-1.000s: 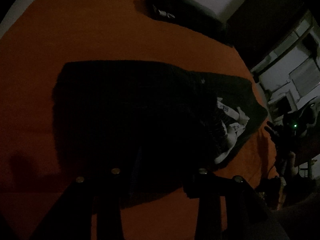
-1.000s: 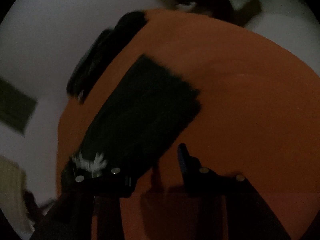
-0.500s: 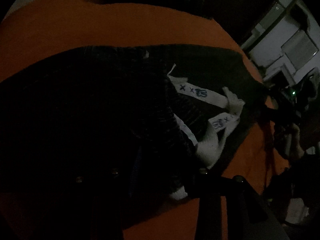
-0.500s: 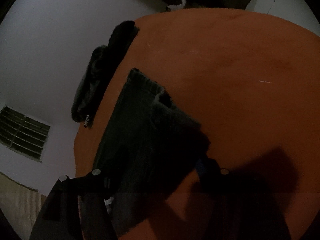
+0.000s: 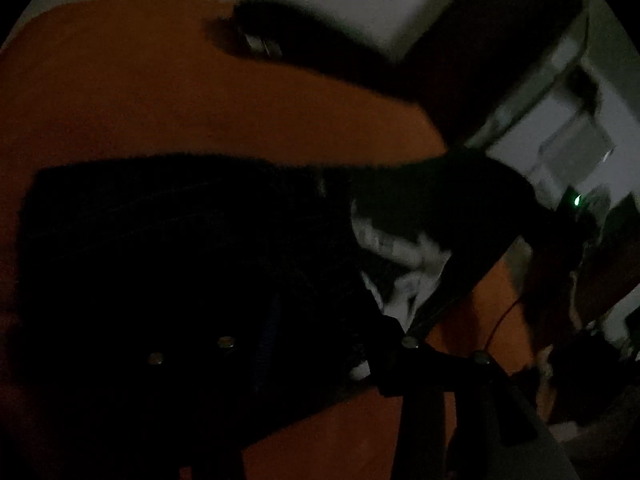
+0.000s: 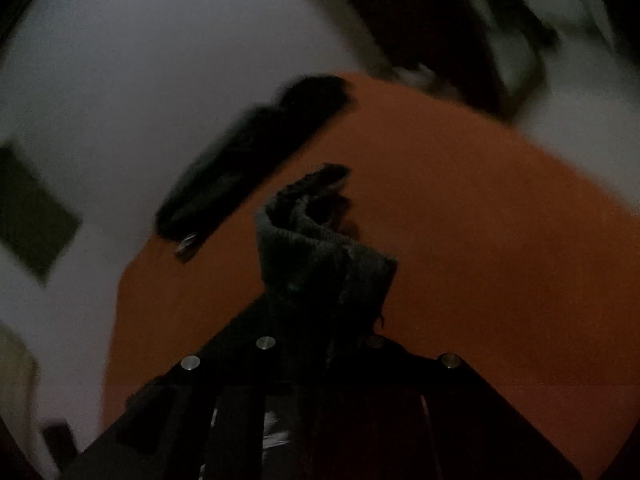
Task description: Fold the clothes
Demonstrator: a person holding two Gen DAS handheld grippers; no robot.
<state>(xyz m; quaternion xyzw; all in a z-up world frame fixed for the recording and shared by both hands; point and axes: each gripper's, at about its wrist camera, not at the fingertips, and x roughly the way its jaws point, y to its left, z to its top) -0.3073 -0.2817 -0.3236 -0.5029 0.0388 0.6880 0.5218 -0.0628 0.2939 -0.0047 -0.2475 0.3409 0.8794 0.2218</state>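
Note:
A dark ribbed garment (image 5: 160,240) lies spread on the orange surface (image 5: 160,80), its white inner lining (image 5: 400,256) showing at the right end. My left gripper (image 5: 316,344) sits at the near edge with dark cloth bunched between its fingers and over the left one. In the right wrist view a bunched end of the garment (image 6: 320,248) stands up from my right gripper (image 6: 320,340), whose jaws are closing on it, lifted above the surface. A green light (image 5: 576,200) marks that gripper at the raised right end.
A second dark clothing pile (image 5: 312,52) lies at the far edge of the orange surface (image 6: 480,220), also seen as the dark pile (image 6: 248,168) by the pale wall. Furniture and clutter stand past the right edge. The room is dim and the frames are blurred.
My right gripper opened around the garment's end, then closed on it and lifted it. The left wrist view swung in close over the cloth, then drew back; the right end of the garment rose.

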